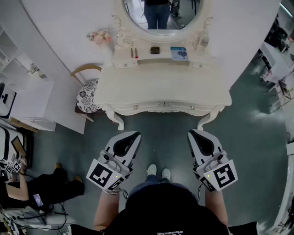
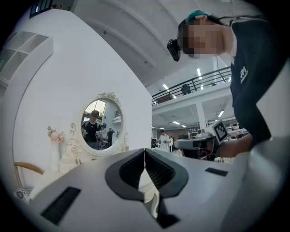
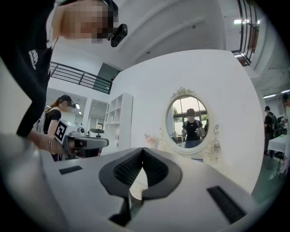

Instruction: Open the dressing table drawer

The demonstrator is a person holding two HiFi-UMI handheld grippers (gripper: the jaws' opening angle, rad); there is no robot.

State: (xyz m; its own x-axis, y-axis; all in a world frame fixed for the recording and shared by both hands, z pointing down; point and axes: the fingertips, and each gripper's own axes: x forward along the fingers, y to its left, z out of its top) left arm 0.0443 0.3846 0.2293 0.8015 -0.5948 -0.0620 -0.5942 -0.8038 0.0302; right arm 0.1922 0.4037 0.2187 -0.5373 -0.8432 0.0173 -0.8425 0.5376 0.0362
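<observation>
A cream dressing table (image 1: 161,82) with an oval mirror (image 1: 161,13) stands against the white wall ahead. Two closed drawers sit in its front rail, the left one with a small knob (image 1: 135,107) and the right one with a knob (image 1: 192,108). My left gripper (image 1: 138,134) hangs shut well short of the table, over the floor. My right gripper (image 1: 190,132) is level with it on the other side, also shut and empty. In the left gripper view the jaw tips (image 2: 144,151) meet with the mirror (image 2: 100,121) far beyond. In the right gripper view the tips (image 3: 143,149) touch too.
A wooden chair with a patterned cushion (image 1: 87,95) stands at the table's left. White shelving (image 1: 23,92) is further left, and a seated person (image 1: 27,188) is at the lower left. Small items and pink flowers (image 1: 99,36) sit on the table's upper shelf. Grey floor (image 1: 161,133) lies between me and the table.
</observation>
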